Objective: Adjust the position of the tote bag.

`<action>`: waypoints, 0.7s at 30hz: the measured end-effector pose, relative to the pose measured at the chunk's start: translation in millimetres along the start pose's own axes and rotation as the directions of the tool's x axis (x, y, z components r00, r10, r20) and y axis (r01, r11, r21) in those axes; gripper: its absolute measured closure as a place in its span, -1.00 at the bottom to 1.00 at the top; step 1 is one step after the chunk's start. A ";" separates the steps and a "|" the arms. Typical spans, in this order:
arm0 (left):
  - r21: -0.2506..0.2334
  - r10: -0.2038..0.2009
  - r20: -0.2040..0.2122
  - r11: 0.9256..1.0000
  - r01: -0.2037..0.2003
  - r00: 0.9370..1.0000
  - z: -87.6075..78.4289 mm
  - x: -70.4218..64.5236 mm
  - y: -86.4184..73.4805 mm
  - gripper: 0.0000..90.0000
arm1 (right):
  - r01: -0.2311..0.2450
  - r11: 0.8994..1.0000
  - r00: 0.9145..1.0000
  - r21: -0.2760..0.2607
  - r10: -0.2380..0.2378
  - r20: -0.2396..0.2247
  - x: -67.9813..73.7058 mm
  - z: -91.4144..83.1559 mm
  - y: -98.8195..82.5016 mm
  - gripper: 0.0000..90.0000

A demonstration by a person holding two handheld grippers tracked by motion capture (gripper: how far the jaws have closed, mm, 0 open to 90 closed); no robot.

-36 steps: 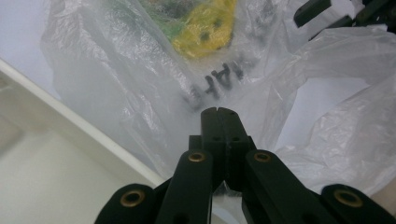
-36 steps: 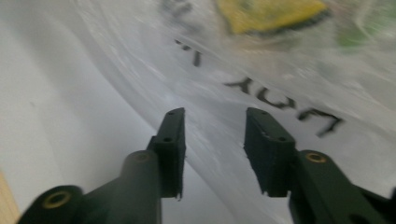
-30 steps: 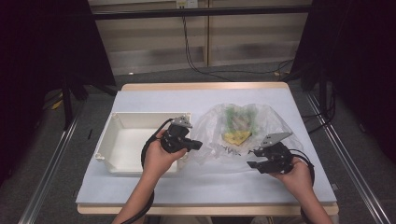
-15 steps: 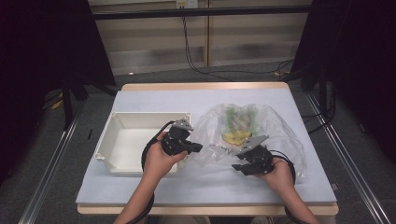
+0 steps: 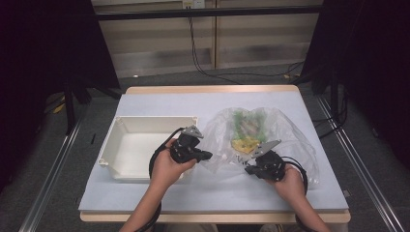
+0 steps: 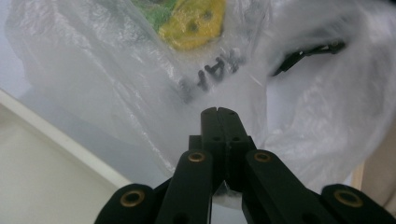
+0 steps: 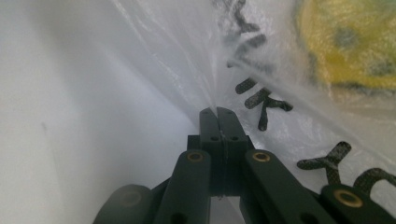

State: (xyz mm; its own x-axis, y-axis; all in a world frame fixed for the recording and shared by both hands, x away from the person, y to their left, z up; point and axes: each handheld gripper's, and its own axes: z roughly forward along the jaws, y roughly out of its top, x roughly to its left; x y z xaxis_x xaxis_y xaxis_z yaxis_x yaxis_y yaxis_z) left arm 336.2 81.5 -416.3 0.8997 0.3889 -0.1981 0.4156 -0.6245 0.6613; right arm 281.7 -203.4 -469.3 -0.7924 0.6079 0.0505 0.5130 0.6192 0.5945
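Observation:
A clear plastic bag (image 5: 280, 130) with black print lies at the table's middle right. Inside it are a yellow holed piece (image 5: 244, 144) and green stuff (image 5: 241, 120). My left gripper (image 5: 208, 155) sits at the bag's left edge. Its jaws are shut, with the bag's film (image 6: 154, 98) bunched at the tips (image 6: 218, 112). My right gripper (image 5: 247, 169) is at the bag's near edge. Its jaws have just been closing and now stand shut (image 7: 218, 112), with a thin fold of the printed film (image 7: 280, 116) pinched at their tips. The yellow piece (image 7: 350, 42) lies just beyond.
A white rectangular tray (image 5: 145, 123) stands to the left of the bag, right behind my left hand. The table's blue-grey cover (image 5: 203, 188) runs to the wooden front edge. Dark frames and cables stand beyond the table's far side.
My right hand has moved left and a little down to the bag's near edge, and its jaws have gone from apart to shut. The left hand has stayed put.

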 end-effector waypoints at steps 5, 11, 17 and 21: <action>-0.002 -0.002 -0.003 1.000 0.002 1.000 3.7 -3.3 -0.3 1.00 | -0.008 1.000 1.000 0.005 0.008 -0.030 -1.9 -10.0 -11.9 1.00; -0.057 -0.015 0.029 0.998 0.017 0.999 1.8 0.0 3.1 0.91 | 0.006 1.000 0.999 0.014 -0.005 -0.054 -0.8 -16.3 -19.7 1.00; -0.103 -0.028 0.010 0.994 0.029 1.000 -6.6 7.4 10.4 0.82 | -0.003 1.000 0.999 0.026 0.004 -0.053 1.3 -23.4 -27.8 1.00; -0.142 -0.024 0.029 0.989 0.028 0.999 -5.4 6.7 20.2 0.69 | -0.001 0.999 0.998 0.033 0.003 -0.061 3.0 -27.8 -32.7 1.00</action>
State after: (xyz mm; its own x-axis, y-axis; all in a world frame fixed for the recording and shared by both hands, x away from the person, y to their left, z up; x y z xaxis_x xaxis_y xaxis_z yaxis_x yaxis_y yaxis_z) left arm 349.9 75.1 -400.4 0.8929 0.3843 -0.2345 0.4172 -0.5109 0.7516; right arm 253.4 -235.7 -466.2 -0.8096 0.5782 0.1012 0.5243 0.6346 0.5677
